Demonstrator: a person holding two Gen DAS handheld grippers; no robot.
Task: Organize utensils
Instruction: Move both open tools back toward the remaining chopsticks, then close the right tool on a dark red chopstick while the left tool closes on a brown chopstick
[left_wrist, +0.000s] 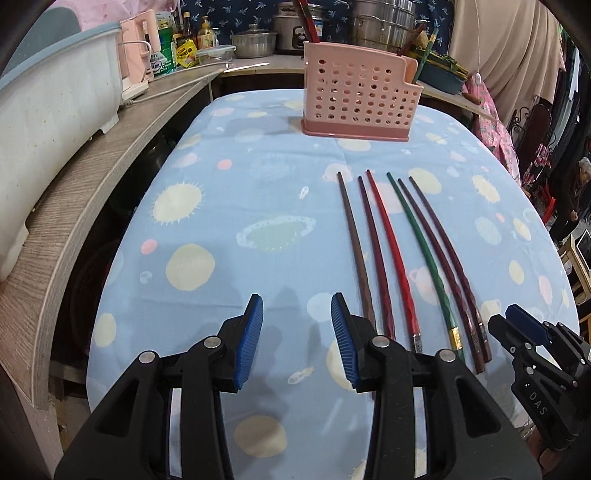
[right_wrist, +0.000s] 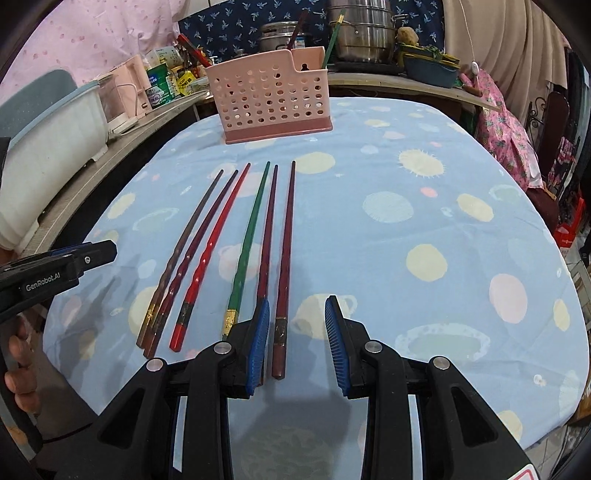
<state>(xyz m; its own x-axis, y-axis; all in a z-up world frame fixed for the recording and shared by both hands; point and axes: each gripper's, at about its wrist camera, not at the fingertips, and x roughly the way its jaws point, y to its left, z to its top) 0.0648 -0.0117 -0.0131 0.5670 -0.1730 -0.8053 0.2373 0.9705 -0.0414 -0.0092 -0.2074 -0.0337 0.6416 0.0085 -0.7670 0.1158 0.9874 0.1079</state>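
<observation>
Several chopsticks lie side by side on the blue patterned tablecloth: brown and maroon ones, a red one (left_wrist: 391, 254) (right_wrist: 216, 243) and a green one (left_wrist: 421, 254) (right_wrist: 249, 240). A pink perforated utensil holder (left_wrist: 360, 96) (right_wrist: 271, 99) stands at the far end of the table. My left gripper (left_wrist: 297, 339) is open and empty, low over the cloth just left of the chopsticks' near ends. My right gripper (right_wrist: 297, 339) is open, with the rightmost maroon chopstick (right_wrist: 284, 266) lying between its fingers' tips. Each gripper shows in the other's view (left_wrist: 517, 332) (right_wrist: 85, 258).
A grey wooden counter (left_wrist: 92, 177) runs along the left with a white-and-blue tub (left_wrist: 48, 110), a pink appliance and bottles. Steel pots (right_wrist: 362, 33) stand on the back counter. Pink floral fabric (right_wrist: 506, 122) hangs at the right table edge.
</observation>
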